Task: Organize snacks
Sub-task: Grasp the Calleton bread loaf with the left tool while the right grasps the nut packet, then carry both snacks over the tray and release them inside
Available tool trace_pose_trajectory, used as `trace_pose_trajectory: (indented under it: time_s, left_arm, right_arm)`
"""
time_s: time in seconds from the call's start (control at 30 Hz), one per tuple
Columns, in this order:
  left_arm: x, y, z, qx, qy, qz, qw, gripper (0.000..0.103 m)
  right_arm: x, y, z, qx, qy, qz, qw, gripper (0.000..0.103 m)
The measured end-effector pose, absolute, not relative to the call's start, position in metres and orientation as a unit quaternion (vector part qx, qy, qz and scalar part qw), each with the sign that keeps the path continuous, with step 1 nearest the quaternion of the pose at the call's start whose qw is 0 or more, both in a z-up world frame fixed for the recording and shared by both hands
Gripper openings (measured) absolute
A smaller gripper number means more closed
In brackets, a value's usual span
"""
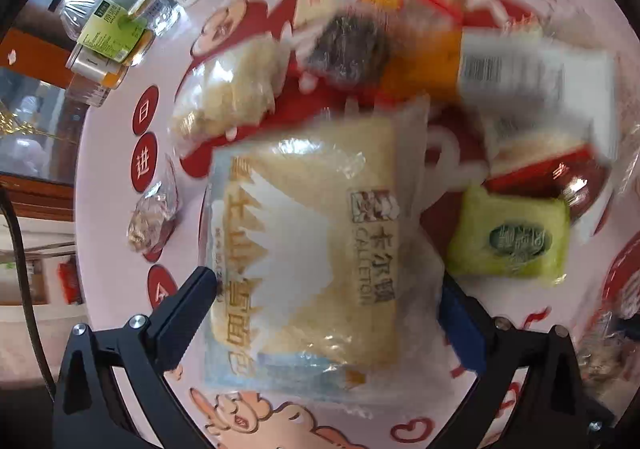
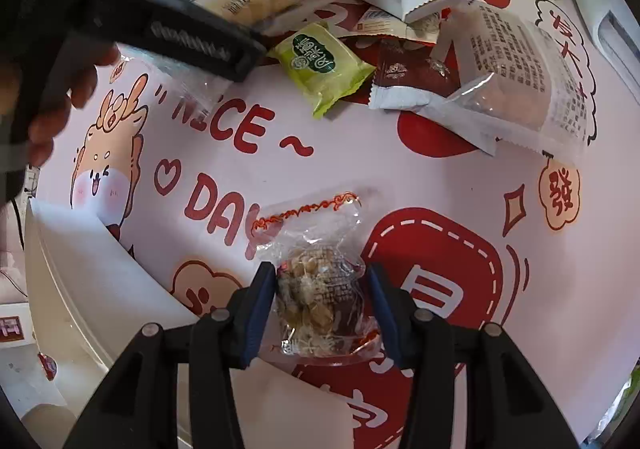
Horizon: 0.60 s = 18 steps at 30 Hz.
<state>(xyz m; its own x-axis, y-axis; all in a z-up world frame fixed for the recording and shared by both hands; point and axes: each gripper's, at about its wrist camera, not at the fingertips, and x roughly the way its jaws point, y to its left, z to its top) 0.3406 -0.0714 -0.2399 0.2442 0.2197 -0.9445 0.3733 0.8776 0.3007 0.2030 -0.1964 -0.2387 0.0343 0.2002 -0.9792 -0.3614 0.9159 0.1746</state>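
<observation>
Straddling the bread pack (image 1: 308, 249), the left gripper (image 1: 324, 313) stands wide, its fingers clear of the wrapper. Only the right view shows the right gripper (image 2: 322, 313) flanking one nut candy (image 2: 316, 289), contact unclear. One green pack (image 1: 512, 237) lies beside the bread; three bottles (image 1: 108, 33) stand farther off.

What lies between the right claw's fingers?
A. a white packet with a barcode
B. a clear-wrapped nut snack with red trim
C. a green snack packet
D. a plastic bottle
B: the right wrist view shows the clear-wrapped nut snack between the right claw fingers, on the tablecloth.
</observation>
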Motion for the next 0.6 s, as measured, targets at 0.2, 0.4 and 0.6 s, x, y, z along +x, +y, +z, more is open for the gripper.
trace_pose_trajectory:
  time_s: [0.2, 0.4, 0.6]
  left_arm:
    - [0.333, -0.056, -0.230, 0.220, 0.603, -0.049, 0.765, 0.057]
    - [0.322, -0.024, -0.198, 0.151, 0.609, -0.058, 0.777, 0.037]
    - [0.285, -0.001, -0.141, 0.119, 0.582, -0.075, 0.801, 0.037]
  right_arm:
    - [0.209, -0.201, -0.235, -0.063, 0.665, 0.193, 0.719, 0.047]
    - [0.214, -0.189, -0.214, -0.056, 0.643, 0.186, 0.741, 0.039]
    - [0.211, -0.194, -0.178, -0.042, 0.610, 0.182, 0.770, 0.039]
